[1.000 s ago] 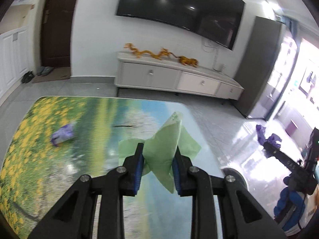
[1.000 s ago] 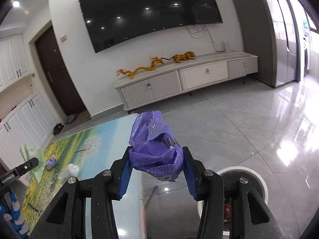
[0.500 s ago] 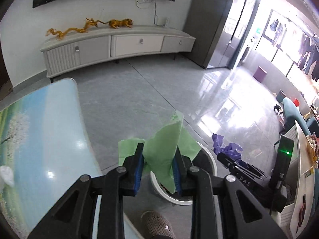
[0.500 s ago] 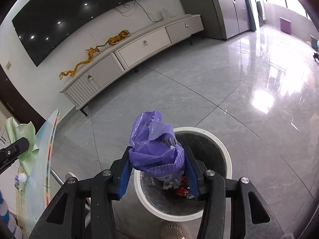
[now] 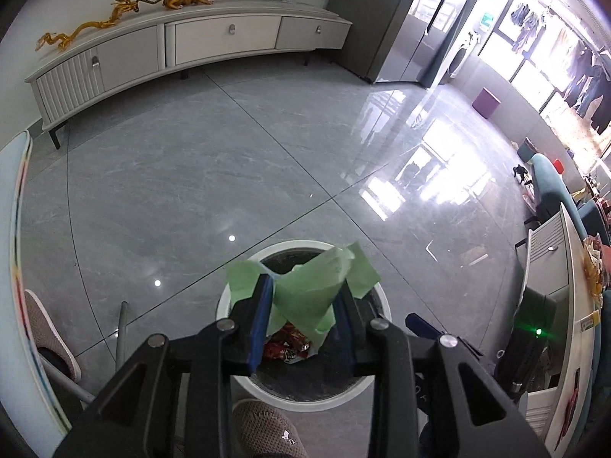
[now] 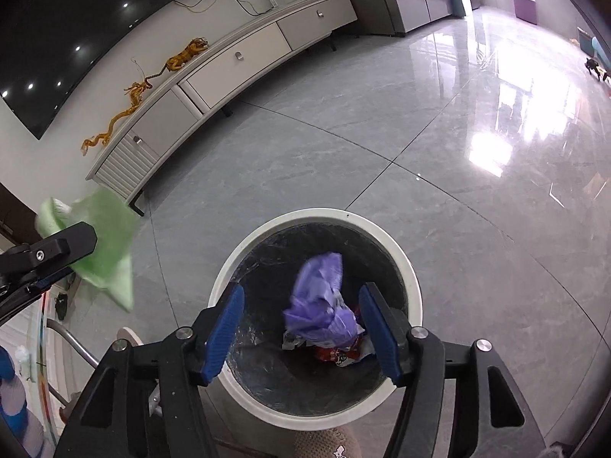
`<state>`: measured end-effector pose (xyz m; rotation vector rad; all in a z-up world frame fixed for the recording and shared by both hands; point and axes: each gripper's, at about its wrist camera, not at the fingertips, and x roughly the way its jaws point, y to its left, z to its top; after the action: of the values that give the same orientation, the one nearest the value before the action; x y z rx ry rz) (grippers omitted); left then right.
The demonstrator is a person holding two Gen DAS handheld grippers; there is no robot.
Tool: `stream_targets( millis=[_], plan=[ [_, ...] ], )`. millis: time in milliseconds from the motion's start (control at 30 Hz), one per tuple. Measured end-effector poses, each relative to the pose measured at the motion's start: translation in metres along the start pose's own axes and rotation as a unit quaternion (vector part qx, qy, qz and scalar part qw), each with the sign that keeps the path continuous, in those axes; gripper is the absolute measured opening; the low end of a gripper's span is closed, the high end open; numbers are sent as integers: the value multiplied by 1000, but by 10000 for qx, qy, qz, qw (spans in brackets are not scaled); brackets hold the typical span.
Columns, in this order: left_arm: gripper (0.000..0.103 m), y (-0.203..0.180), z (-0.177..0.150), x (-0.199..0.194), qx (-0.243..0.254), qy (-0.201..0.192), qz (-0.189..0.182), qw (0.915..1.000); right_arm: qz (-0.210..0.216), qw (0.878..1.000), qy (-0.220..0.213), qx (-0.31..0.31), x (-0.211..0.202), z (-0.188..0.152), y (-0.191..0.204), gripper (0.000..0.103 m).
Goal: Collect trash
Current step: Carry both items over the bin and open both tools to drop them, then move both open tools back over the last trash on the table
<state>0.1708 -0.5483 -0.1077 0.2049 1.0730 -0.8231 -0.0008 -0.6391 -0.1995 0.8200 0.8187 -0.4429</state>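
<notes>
green paper (image 5: 309,297): crumpled, above bin (image 6: 410,278) | purple bag (image 6: 324,305): crumpled, over bin mouth

Around you lies a glossy grey tiled floor (image 5: 198,175), bright with window glare on your right. A long white low cabinet with drawers (image 5: 183,49) stands against the white wall (image 6: 114,76), with golden dragon figurines (image 6: 145,87) on top and a big black wall-mounted screen (image 6: 57,38) above.
</notes>
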Motion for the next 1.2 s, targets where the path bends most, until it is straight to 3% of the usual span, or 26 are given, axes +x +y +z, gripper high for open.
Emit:
stream_targets(
  millis=[267,500,767,833,867,1067,1200],
  plan=[
    [43,1,3,-6,-127,-39,-55,9999,-94,9998,-121,93,-13,8,-2,64],
    [43,16,-2,-49,-226,-402,79,9989,30,9990,-429,-119,-41,11,25,65],
    [46,42,-25,-123,-404,-969,306,9940,332,9942,-888,-513,-89,10,75,67],
    [59,50,-33,-145,-479,-1169,415,9911,404,9921,-1004,-640,-102,9,91,69],
    [60,56,-38,-158,-541,-1290,471,9890,435,9910,-1053,-701,-108,6,97,70],
    [61,98,-65,-222,-910,-1826,825,9755,627,9832,-1318,-1096,-140,-7,144,76],
    [61,126,-84,-263,-1163,-2146,1407,9595,755,9773,-1472,-1324,-156,-18,175,83]
  ],
)
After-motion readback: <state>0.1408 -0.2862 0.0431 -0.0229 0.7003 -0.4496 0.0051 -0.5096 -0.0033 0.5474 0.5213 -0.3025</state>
